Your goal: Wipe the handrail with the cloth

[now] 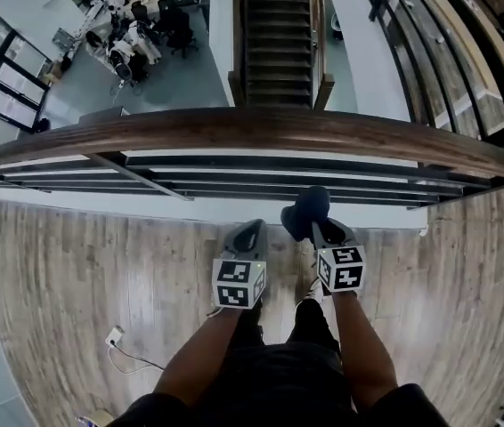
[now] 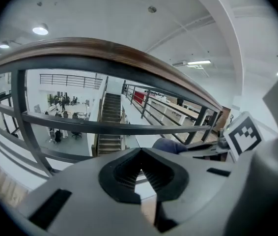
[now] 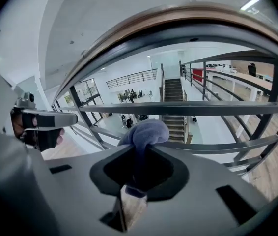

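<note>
A brown wooden handrail runs across the head view above dark metal bars, and it arches over both gripper views. My right gripper is shut on a dark blue cloth, bunched up in front of its jaws. The cloth sits below the handrail on my side of the bars, apart from the wood. My left gripper is beside it at about the same height, jaws shut with nothing between them. From the left gripper view the cloth shows to the right.
Horizontal metal bars fill the railing under the handrail. Beyond it a staircase drops to an office floor with desks and people. I stand on a wood floor; a white plug and cable lie at lower left.
</note>
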Demonstrator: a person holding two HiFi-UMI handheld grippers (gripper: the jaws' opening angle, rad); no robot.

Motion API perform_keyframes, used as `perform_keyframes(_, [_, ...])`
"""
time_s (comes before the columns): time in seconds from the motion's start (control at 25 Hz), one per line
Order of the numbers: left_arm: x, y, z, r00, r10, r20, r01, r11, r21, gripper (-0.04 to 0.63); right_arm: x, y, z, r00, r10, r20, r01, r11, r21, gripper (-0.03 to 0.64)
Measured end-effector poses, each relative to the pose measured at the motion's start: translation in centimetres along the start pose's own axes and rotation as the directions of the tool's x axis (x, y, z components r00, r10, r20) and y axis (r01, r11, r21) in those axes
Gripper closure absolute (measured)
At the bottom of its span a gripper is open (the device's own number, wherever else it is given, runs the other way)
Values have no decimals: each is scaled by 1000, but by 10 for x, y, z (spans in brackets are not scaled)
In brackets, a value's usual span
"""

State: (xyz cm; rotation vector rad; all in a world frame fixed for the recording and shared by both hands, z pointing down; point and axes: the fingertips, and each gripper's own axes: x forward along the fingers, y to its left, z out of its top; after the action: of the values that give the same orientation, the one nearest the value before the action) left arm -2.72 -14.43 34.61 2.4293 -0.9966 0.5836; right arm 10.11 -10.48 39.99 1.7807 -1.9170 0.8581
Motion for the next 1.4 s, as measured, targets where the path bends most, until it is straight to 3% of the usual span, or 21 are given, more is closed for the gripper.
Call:
perform_keyframes(0.32, [-47,143,-32,994,105,-4,-105,992,-69,592,100,141,12,991,129,-38,-130,991,-30,545])
perform_keyframes(0.52, [-73,228,-50,981,196,4,-194,973,-122,592,158,221,36,974,224,-32,-225,973,-43,545])
perform_keyframes(0.68, [-83,285,-54,960,280,6,-276,947,-166,592,210,272,50,952,299,-63,-303,951,-65,545])
perform_keyframes(0.88, [-103,354,-75,921,388,-3,-374,884,-280,592,271,334,53,927,361,-103,-370,926,-75,545])
perform_keyframes(1.04, [-110,395,-95,906,422,-26,-408,858,-312,592,323,372,50,912,382,-149,-395,916,-72,546])
perform_keyframes(1.4, [-129,432,-132,895,439,-78,-439,839,-320,592,396,414,43,902,375,-212,-392,919,-42,545])
